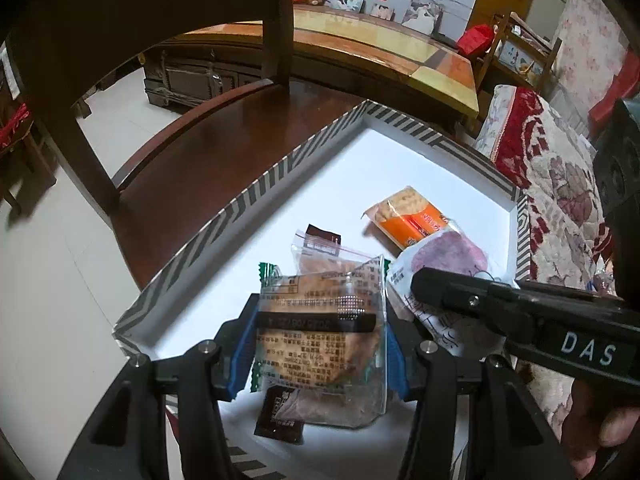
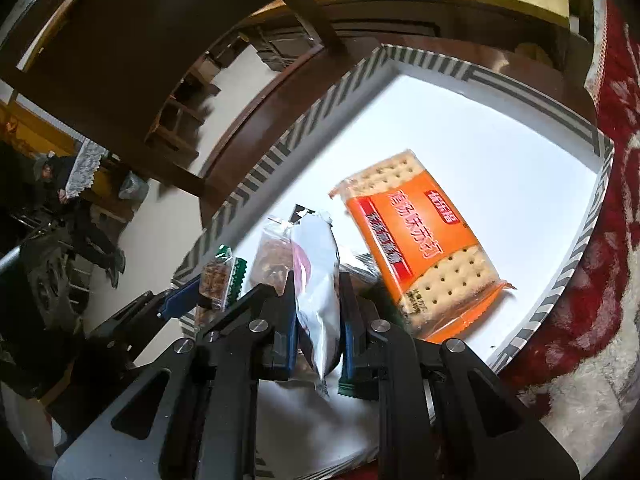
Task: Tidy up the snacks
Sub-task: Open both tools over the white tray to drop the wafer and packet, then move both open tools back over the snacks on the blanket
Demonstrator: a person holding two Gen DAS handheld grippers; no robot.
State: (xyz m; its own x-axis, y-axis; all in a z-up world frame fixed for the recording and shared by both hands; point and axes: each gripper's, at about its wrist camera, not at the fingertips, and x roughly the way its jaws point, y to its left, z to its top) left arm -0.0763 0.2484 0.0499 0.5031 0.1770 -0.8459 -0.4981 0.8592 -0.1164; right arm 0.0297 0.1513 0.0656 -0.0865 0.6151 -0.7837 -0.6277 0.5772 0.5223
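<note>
1. Left wrist view: the left tool (image 1: 320, 344) grips a clear plastic packet of pale biscuits with green zigzag ends (image 1: 316, 332), its blue pads (image 1: 244, 354) pressed against the packet's two long sides.
2. That packet hangs over the near part of a shallow white box with a grey-and-white striped rim (image 1: 256, 192), which rests on the dark brown wooden seat of a chair (image 1: 192, 160).
3. Under the held packet, on the box floor, lies a clear bag with a red zip strip holding a brownish cake (image 1: 316, 258), with small dark brown sachets (image 1: 280, 414) at its two ends.
4. Farther in the box than the zip bag, towards the right rim, lies an orange packet of square crackers (image 1: 408, 216).
5. Right wrist view: the right tool (image 2: 318, 332) is clamped tight on a silvery white packet with a purple round picture (image 2: 318, 292), held edge-on above the box.
6. In this view the orange cracker packet lies flat on the white floor just right of the silvery packet, apart from the rim.
7. Outside the box, beyond its right rim, spreads a red-and-cream patterned cloth (image 1: 556, 168).
</note>
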